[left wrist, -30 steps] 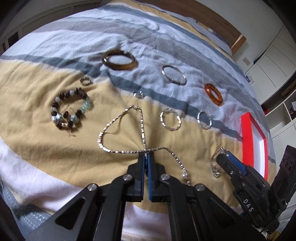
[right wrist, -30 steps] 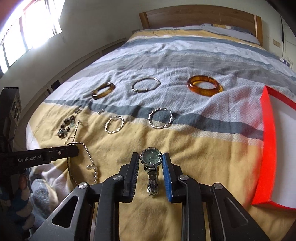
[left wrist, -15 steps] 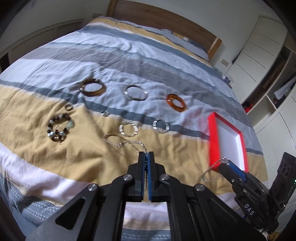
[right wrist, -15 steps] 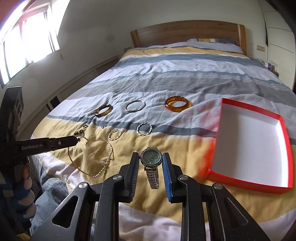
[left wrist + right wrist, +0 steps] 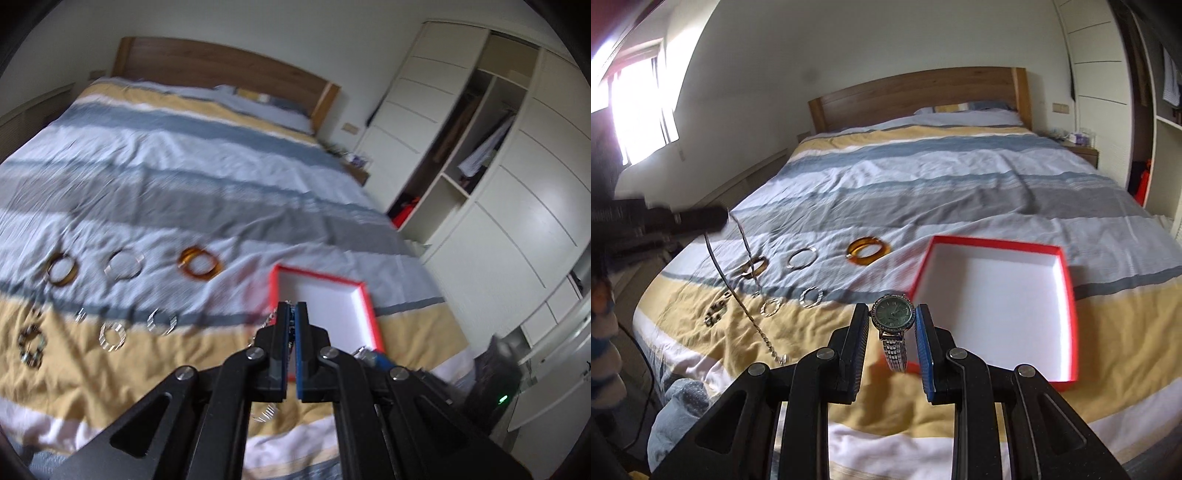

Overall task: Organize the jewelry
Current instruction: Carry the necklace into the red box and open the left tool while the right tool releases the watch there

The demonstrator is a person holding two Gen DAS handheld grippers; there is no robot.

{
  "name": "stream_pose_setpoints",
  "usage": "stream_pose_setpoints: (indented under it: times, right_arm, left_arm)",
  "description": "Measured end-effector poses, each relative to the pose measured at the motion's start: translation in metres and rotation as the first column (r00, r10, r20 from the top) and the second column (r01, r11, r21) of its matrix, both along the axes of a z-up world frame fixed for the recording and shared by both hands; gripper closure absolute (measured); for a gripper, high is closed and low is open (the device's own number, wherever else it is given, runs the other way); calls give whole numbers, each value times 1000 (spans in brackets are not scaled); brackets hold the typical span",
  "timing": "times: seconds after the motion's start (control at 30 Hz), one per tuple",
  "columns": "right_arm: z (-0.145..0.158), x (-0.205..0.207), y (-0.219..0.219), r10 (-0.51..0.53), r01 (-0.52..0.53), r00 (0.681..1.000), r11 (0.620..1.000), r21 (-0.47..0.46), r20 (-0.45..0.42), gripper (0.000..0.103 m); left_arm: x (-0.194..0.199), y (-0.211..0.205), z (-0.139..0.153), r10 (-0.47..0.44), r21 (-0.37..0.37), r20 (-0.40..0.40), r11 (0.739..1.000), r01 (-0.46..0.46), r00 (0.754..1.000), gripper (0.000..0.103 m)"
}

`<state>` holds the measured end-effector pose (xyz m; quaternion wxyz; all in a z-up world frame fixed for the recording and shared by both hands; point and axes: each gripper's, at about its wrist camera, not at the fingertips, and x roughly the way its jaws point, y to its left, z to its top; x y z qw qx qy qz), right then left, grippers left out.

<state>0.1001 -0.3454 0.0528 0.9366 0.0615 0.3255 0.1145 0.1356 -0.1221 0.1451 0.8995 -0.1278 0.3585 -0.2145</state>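
Lifted higher than half a second ago, both grippers, with the necklace now fully clear of the bedspread and the red box drawn closer to centre.

From the left wrist: left gripper (image 5: 291, 314) clenched on the necklace (image 5: 272, 320), chain links just visible beside and between the nearly closed jaws, hanging over the near left edge of the red box (image 5: 364, 306). Box white inside, lying flat on the striped bedspread (image 5: 207, 177) of grey, white and yellow bands. To the left on the cover, blurred: an amber bangle (image 5: 199, 262), a thin silver bangle (image 5: 125, 263), a brown bangle (image 5: 62, 271), two twisted silver bracelets (image 5: 112, 335) and a beaded bracelet (image 5: 32, 345) at the edge. Beyond, a wooden headboard (image 5: 221, 74); to the right, a cream wardrobe (image 5: 517, 192) with open shelves.

From the right wrist: right gripper (image 5: 892, 325) grasping a watch (image 5: 893, 317) by the case, green dial facing the camera, metal band dangling below between the fingers. Held above the yellow stripe, just beside the box's near left corner (image 5: 923, 273). At left, the other gripper (image 5: 701, 218) aloft with the necklace (image 5: 746, 299) trailing down in two strands, its end hanging low over the near part of the bed. Bright window (image 5: 639, 107) on the left wall.
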Motion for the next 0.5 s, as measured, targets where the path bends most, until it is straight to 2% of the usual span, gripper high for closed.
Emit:
stream_pose_setpoints:
  times: [0.13,0.23,0.3,0.5]
  right_arm:
    - [4,6,-32,-60,60,998,998,-14,5,78]
    - [-2,13,-51,-93,93,996,995,-23,-4,78]
    - [-13,19,-63,-110,109,994,993,-36,-25,78]
    - [-65,42,-81,-125,119,984,992,-53,-129,78]
  left_arm:
    - [17,-43,24,-78,-15,51,997,79,996,101]
    - [32,-74,15,-122,1,40,993,122,992,101]
    - [46,-92,-6,-140,19,-4,990,140,990,101]
    - [75,-120,-115,-142,136,-199,976,171,970,101]
